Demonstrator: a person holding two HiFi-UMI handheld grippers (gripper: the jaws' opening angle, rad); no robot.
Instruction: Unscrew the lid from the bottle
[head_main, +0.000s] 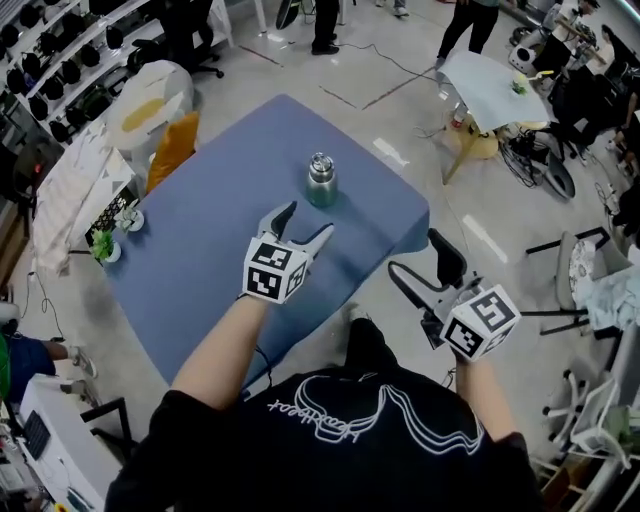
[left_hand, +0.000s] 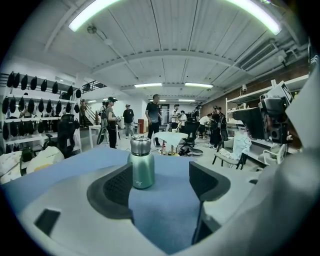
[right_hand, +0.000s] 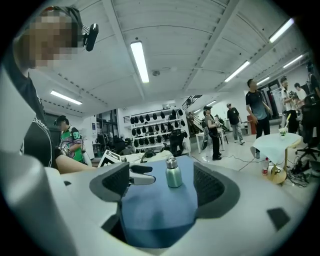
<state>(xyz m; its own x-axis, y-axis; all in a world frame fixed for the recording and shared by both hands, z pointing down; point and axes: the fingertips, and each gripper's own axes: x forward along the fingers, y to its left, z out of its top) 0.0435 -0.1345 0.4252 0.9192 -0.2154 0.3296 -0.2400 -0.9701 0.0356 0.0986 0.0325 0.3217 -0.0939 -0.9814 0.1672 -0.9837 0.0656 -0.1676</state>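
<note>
1. The right gripper (head_main: 412, 252) is held at 4 o'clock, off the table's (head_main: 200, 250) corner, with its jaws apart and empty.
2. The left forearm stretches over the blue cloth. The left gripper (head_main: 309, 219) has its jaws spread wide and holds nothing.
3. At its 12 o'clock, near the tips, the bottle (head_main: 321, 188) stands upright. It is a smooth green metal cylinder with its silvery lid (head_main: 320, 163) on.

No text reads clean anywhere. White script across the back of the black shirt (head_main: 350, 420), at 6 o'clock in head view, is upside down & too loopy to spell out; the bottle (left_hand: 140, 162) has a tiny pale logo low on its front, too small to read. Cubes on left gripper (head_main: 308, 220) & right gripper (head_main: 411, 250) carry only b/w square patterns, no letters; green jersey (right_hand: 71, 140), 9 o'clock in right gripper view, shows white digits, too blurred to tell.
</note>
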